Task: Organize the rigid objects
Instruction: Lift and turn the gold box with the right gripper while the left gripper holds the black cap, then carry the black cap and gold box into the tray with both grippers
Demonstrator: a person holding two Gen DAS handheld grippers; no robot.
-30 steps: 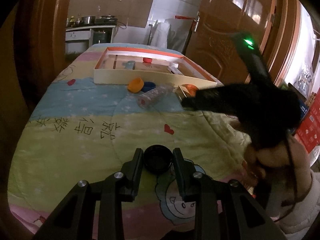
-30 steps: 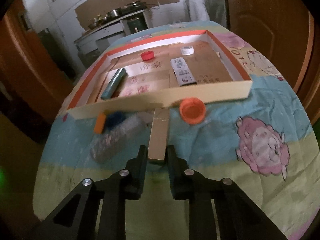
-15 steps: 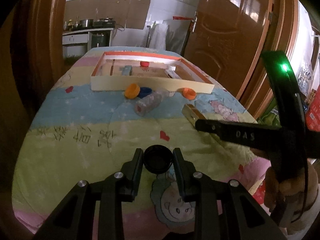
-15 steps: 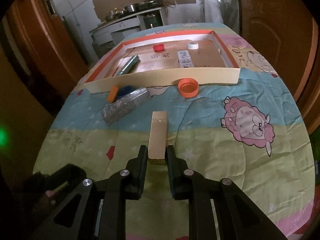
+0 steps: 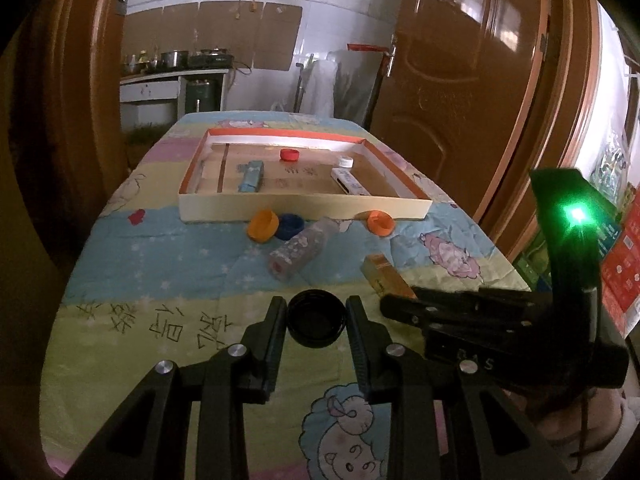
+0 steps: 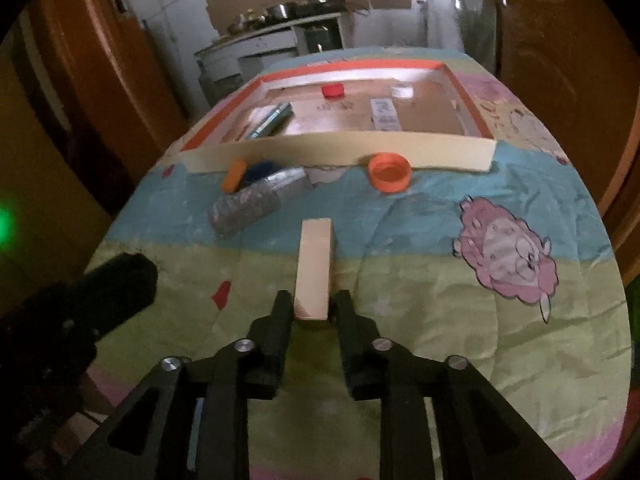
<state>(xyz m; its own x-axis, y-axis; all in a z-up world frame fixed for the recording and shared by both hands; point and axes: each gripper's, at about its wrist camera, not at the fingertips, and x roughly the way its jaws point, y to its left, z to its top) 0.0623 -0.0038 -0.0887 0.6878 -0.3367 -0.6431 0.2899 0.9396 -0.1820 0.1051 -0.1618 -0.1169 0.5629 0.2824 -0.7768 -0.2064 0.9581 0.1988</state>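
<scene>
- My right claw [image 6: 310,308] was opening, and the long tan box [image 6: 314,268] sat between its jaws with small gaps showing on both sides, so I was not squeezing it.
- The tan box lay flat on the bed cover [image 6: 420,300], near me, pointing toward the tray [image 6: 340,150]. It was well apart from the tray.
- My left claw [image 5: 316,320] was partly closed around a black cap [image 5: 316,318], and both jaws looked pressed on its sides.
- I think the step was letting go of the box, so the good way was to open wide before pulling back. Then the jaws would not drag the box along.
- I would have pulled the right claw straight back and up, not sideways, because the left claw was just beside it and they could bump.
- The cover was soft and wrinkly, so a long box might tip or slide if I nudged it.
- I should have held the black cap steady and level while the other claw moved.
- An orange cap [image 6: 390,172] was right by the tray's front wall. Another orange cap [image 5: 262,225], a blue cap [image 5: 291,226] and a clear bottle [image 5: 298,248] lay close together near that wall. They were not in the tray yet.
- A red cap [image 5: 289,155] and some small boxes were already inside it.
</scene>
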